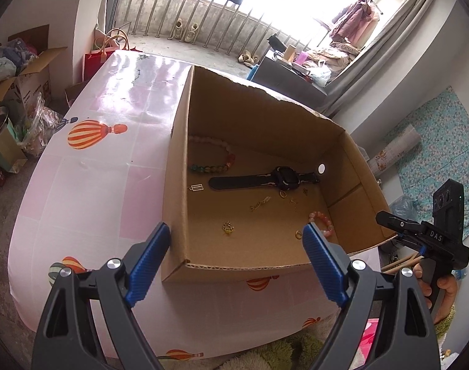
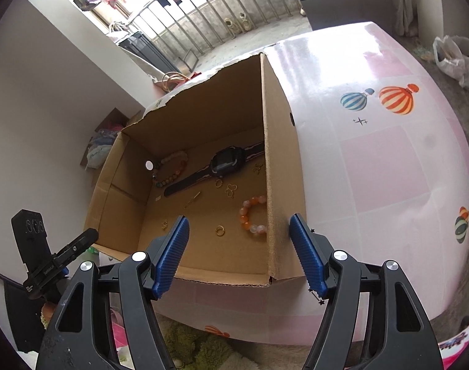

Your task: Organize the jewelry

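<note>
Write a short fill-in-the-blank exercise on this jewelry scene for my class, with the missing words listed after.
1. The jewelry lies inside an open ____ box.
2. The black watch lies flat on the box's ____.
3. The tablecloth is printed with hot-air ____.
4. Both the left gripper and the right gripper are ____, holding nothing.

Missing words: cardboard; floor; balloons; open

Tiny gold trinkets (image 1: 260, 203), shapes unclear
</note>
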The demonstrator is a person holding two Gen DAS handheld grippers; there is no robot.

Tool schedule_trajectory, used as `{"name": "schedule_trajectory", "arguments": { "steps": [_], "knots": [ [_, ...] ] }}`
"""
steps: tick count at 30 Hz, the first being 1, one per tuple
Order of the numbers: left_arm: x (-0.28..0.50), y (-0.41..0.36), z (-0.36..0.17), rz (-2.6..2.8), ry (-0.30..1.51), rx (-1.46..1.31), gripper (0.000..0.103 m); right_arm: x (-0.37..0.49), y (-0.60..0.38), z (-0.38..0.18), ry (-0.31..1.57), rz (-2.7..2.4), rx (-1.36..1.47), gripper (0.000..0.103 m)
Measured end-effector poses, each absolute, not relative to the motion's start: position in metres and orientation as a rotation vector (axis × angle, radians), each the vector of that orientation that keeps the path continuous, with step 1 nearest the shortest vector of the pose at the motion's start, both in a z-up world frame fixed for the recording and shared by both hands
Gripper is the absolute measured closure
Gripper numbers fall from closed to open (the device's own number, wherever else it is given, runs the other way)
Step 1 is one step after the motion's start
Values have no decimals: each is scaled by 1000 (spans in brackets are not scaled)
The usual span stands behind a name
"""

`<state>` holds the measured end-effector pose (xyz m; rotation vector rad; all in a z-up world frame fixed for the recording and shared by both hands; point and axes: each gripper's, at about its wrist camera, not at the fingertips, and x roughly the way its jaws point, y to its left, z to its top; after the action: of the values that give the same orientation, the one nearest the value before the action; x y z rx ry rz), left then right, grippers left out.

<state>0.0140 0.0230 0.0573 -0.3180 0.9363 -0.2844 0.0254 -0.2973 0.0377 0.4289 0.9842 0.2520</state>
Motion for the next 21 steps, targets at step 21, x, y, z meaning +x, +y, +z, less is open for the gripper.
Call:
{"name": "schedule_trajectory", "arguments": {
  "steps": [21],
  "knots": [
    [-64,-7,94,-297,656,-165,6,-67,-237,96,513,94,84,8]
  ]
}}
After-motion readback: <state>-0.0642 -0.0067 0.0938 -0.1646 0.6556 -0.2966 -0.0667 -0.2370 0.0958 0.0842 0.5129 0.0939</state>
